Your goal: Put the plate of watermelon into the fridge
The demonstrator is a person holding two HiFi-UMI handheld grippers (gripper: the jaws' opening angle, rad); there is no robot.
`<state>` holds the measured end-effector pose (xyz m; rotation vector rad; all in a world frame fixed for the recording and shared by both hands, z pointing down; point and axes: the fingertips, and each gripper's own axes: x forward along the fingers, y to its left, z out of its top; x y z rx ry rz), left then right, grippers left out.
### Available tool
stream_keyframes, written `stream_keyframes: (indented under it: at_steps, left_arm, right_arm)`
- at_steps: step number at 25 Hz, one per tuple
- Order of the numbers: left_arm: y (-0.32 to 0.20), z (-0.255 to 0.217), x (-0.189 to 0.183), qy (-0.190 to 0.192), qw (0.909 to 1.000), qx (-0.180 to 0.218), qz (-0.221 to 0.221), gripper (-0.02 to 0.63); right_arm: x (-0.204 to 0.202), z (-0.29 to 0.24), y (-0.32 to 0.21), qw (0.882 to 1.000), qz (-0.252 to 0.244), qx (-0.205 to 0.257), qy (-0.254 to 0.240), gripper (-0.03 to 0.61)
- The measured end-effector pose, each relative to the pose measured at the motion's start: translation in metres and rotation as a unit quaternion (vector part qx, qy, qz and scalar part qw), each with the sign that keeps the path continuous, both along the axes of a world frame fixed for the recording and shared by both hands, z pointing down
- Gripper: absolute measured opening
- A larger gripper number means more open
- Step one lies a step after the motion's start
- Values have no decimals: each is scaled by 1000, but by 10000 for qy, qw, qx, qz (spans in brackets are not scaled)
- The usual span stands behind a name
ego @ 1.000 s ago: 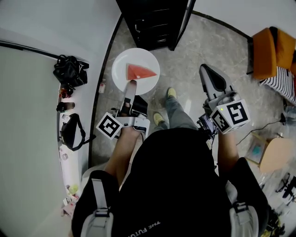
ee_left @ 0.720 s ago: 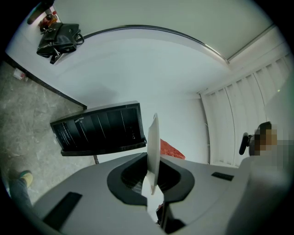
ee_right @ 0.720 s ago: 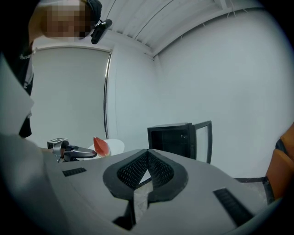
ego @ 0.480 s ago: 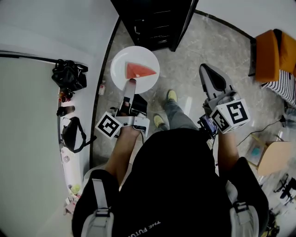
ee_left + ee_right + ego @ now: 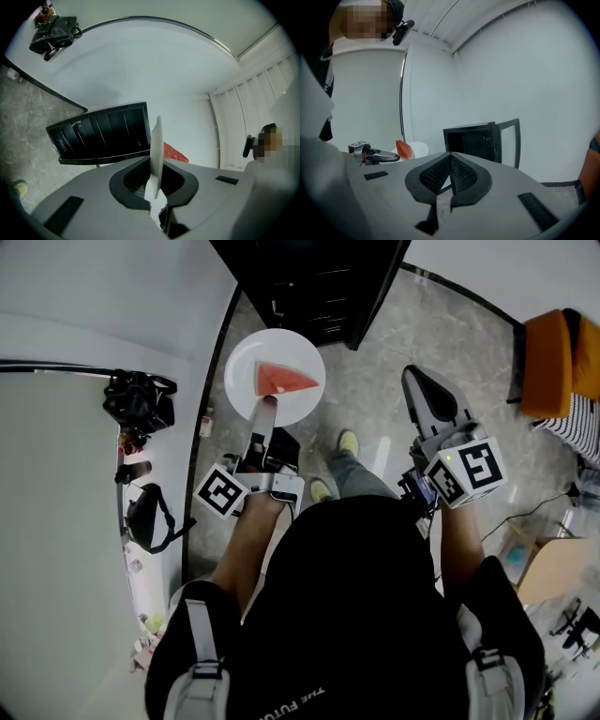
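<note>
Head view: the black fridge [image 5: 319, 287] stands open ahead, the right gripper [image 5: 417, 381] carried closed and empty beside the left gripper [image 5: 265, 407], its jaws pinching the rim of the white plate [image 5: 246, 371] just before the fridge, watermelon slice [image 5: 284, 380] on top.

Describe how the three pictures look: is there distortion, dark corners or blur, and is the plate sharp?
Head view: strong fisheye, the wall lines bow; light is even, the plate and watermelon are sharp. Left gripper view: black corners, the fridge bows, the plate shows edge-on and crisp. Right gripper view: black corners too, walls curve, the fridge is clear.
</note>
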<state>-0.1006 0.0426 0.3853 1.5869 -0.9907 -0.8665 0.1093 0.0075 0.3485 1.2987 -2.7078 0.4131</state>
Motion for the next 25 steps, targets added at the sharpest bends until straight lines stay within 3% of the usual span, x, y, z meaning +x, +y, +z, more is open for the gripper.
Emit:
stream_keyframes:
  at_steps: [25]
  left_arm:
    - [-11, -18, 13, 89, 9996, 241, 122, 26]
  right_arm:
    - [7, -10, -7, 9997, 60, 231, -36, 6]
